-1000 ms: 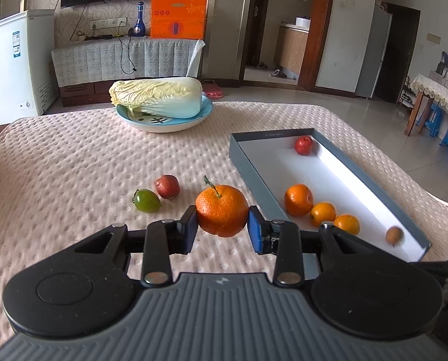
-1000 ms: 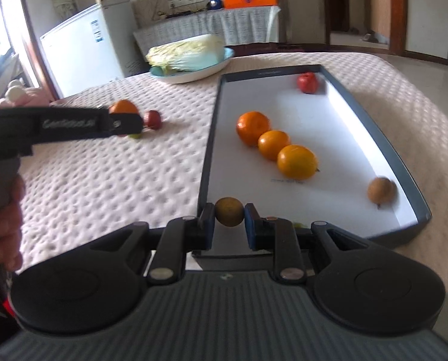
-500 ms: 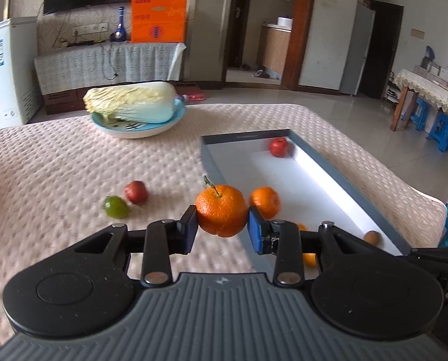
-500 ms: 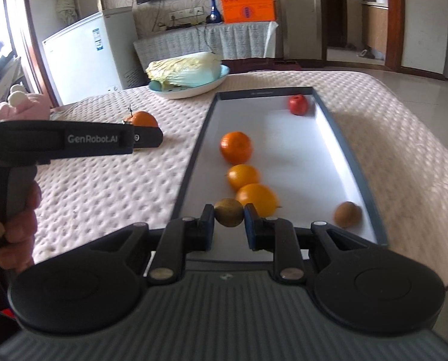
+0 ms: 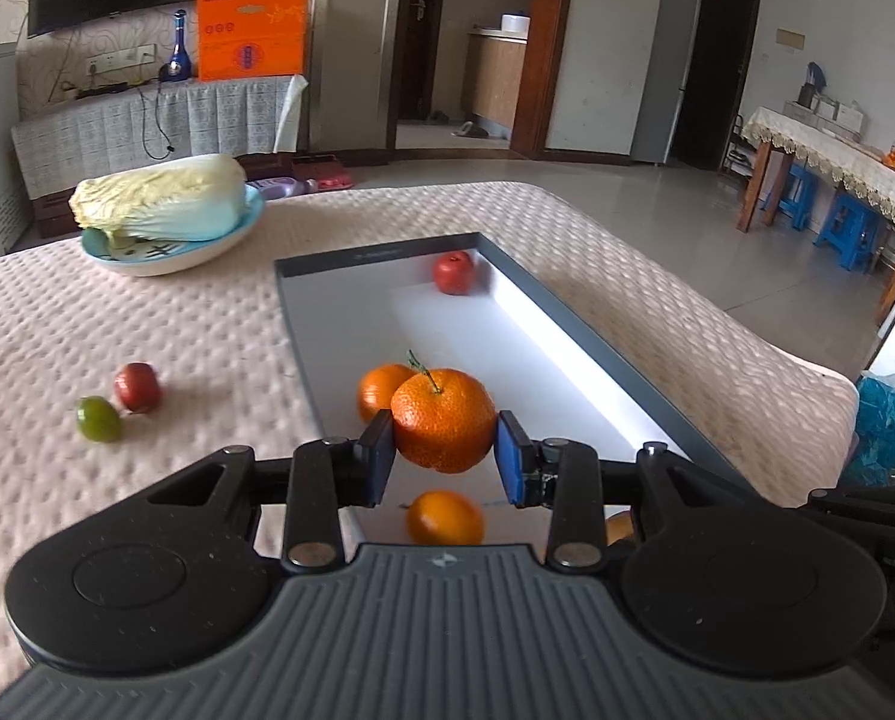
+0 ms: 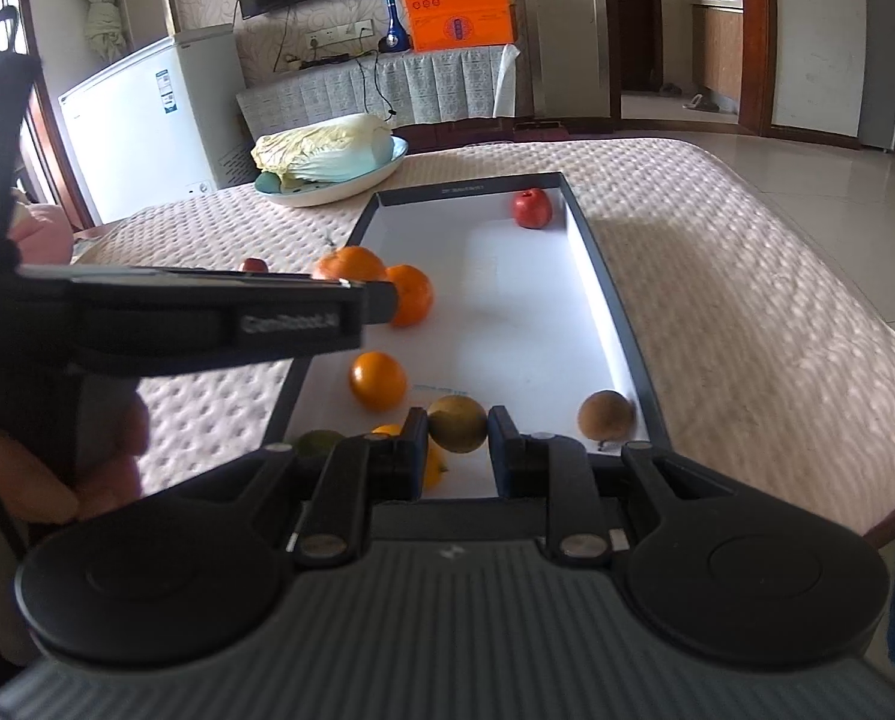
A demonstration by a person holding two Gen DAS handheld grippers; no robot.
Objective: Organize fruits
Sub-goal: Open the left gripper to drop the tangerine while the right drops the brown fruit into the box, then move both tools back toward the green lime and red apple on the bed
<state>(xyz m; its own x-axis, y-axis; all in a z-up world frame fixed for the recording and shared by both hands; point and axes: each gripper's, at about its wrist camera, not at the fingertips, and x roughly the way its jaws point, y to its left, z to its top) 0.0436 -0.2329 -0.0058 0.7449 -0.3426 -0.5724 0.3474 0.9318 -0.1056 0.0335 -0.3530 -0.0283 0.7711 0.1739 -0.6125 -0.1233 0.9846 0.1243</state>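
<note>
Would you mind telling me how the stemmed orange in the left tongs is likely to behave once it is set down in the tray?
The stemmed orange looks round, so it will probably roll on the tray's smooth white floor. It may bump the orange just behind. Its firm-looking peel appears undented between the left tongs.

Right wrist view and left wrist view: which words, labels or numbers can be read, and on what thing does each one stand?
"GenRobot.AI", blurred but legible: side of the left gripper body, right wrist view.
Orange gift box: printed text too small to read.
White fridge: sticker labels too small to read.
Grey tray: small print on the far rim, too blurred to read.
Nothing else is readable.
</note>
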